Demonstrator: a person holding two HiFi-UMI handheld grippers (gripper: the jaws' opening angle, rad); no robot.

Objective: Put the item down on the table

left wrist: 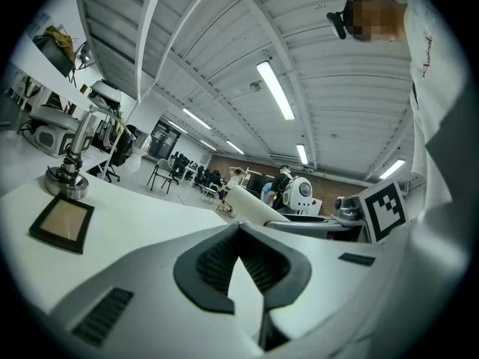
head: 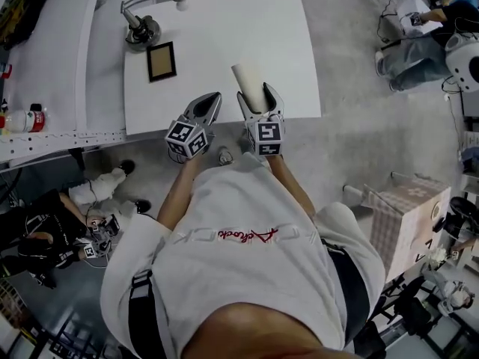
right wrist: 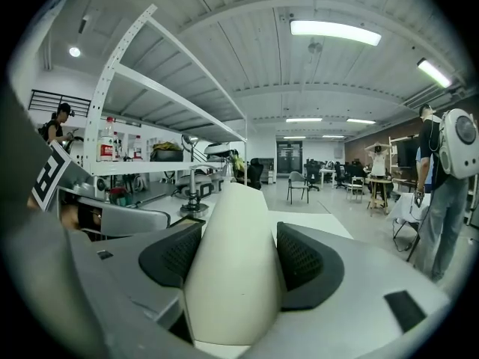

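A cream-white roll (head: 248, 81) sticks out from between the jaws of my right gripper (head: 260, 102), which is shut on it above the near edge of the white table (head: 224, 28). In the right gripper view the roll (right wrist: 232, 268) fills the gap between both black pads (right wrist: 305, 264). Whether it touches the table is hidden. My left gripper (head: 210, 103) hovers just left of it, shut with nothing held. Its tips (left wrist: 239, 227) meet in the left gripper view, where the roll (left wrist: 253, 203) shows beyond them.
A small dark picture frame (head: 162, 60) lies on the table's left part, with a metal lamp stand (head: 141, 30) behind it. A shelf with a bottle (head: 26, 118) runs along the left. People sit at lower left and upper right. A checkered box (head: 408, 214) stands right.
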